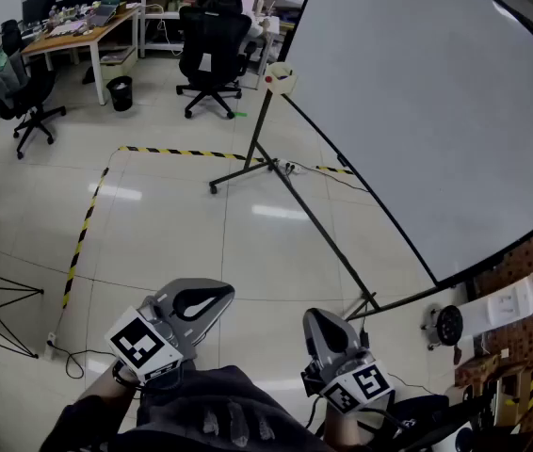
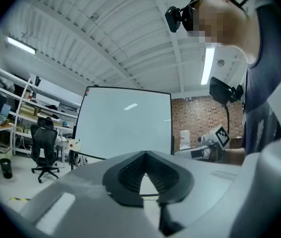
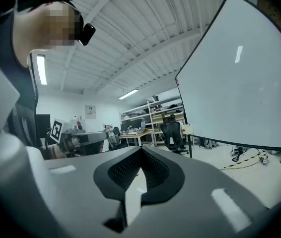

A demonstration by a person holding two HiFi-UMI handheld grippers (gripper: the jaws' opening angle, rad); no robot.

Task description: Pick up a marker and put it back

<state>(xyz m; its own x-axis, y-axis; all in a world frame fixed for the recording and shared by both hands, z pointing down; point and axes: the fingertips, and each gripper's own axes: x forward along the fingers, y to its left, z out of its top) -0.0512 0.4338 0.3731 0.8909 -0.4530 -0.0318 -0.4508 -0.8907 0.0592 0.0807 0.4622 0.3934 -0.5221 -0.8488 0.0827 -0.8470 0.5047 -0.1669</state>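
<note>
Left gripper [image 1: 218,297] and right gripper [image 1: 319,320] low at 6 o'clock, close to body, tips pressed together, nothing between them: probably waiting pose, task not begun. Whiteboard [image 1: 417,111] at 2 o'clock. Marker not visible in any view.

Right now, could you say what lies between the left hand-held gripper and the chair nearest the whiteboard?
In the head view, floor tiles crossed by a yellow-and-black tape line, with the whiteboard stand's foot close by.
</note>
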